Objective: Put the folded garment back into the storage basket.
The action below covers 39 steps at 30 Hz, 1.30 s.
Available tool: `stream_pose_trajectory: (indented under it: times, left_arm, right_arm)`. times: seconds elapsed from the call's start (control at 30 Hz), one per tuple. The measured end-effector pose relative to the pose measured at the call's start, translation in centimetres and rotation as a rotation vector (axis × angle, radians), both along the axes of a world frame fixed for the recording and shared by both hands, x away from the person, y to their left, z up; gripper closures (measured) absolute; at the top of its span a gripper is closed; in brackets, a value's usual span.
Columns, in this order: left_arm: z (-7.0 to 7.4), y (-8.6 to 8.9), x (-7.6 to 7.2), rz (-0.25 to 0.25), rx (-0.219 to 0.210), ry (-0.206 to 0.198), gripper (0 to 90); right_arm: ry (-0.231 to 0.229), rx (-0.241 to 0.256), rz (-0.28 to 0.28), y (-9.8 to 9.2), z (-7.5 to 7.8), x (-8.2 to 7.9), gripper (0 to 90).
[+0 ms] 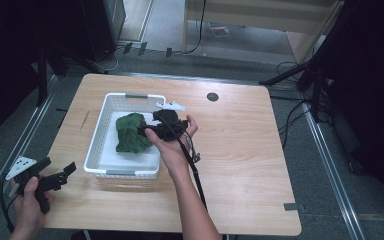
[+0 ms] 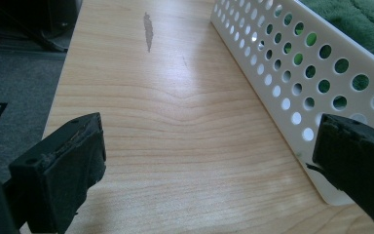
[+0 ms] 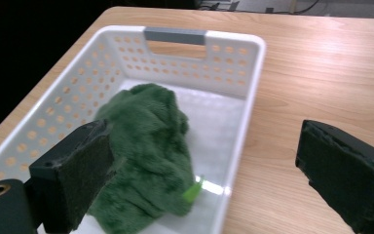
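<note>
Both grippers' jaws spread wide, right arm [image 1: 180,165] extended

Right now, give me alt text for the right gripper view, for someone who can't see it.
A crumpled green fleece cloth lies inside a white perforated plastic basket on a light wooden table. The right gripper hovers above with its two black padded jaws wide apart, one over the cloth and one over the table beside the basket's rim.

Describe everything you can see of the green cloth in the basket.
The green cloth is a fluffy, plush-looking fabric, dark green, crumpled into a loose heap, not folded. A small bright green tag pokes out at one edge. It lies on the floor of the white perforated basket, towards one side wall. The right gripper hovers open above it, jaws wide apart and not touching it.
</note>
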<state>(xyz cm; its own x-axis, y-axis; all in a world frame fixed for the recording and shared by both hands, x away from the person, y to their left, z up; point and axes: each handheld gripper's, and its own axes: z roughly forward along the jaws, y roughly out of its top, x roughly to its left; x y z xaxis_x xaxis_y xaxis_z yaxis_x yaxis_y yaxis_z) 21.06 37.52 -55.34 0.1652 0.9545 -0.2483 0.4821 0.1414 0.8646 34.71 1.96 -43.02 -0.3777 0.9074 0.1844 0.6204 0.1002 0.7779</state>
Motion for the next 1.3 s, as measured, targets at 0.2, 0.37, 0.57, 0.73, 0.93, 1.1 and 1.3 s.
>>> stream_pose_trajectory:
  times: [0.2, 0.37, 0.57, 0.73, 0.93, 1.1, 1.3]
  left_arm:
    - [0.0, 0.0, 0.0, 0.0, 0.001, 0.0, 0.0]
    - [0.0, 0.0, 0.0, 0.003, -0.002, -0.001, 0.0]
    - [0.0, 0.0, 0.0, 0.001, -0.003, -0.001, 0.0]
    - [0.0, 0.0, 0.0, 0.002, -0.002, 0.0, 0.0]
    - [0.0, 0.0, 0.0, 0.002, -0.002, -0.001, 0.0]
    - [0.0, 0.0, 0.0, 0.002, 0.0, -0.001, 0.0]
    - [0.0, 0.0, 0.0, 0.003, -0.002, -0.001, 0.0]
  right_arm:
    - [-0.005, -0.002, -0.041, -2.5, -0.3, 0.0, 7.2]
    - [-0.011, 0.001, -0.081, -4.5, -0.5, -0.1, 7.2]
    - [-0.011, -0.008, -0.114, -6.8, -0.9, -0.3, 7.4]
    - [-0.013, -0.005, -0.137, -8.7, -1.5, -0.5, 7.4]
    - [-0.014, -0.013, -0.165, -11.0, -2.3, -0.9, 7.6]
    - [-0.008, -0.016, -0.192, -12.6, -2.8, -1.1, 7.8]
    - [-0.006, -0.027, -0.228, -14.9, -4.0, -1.5, 8.5]
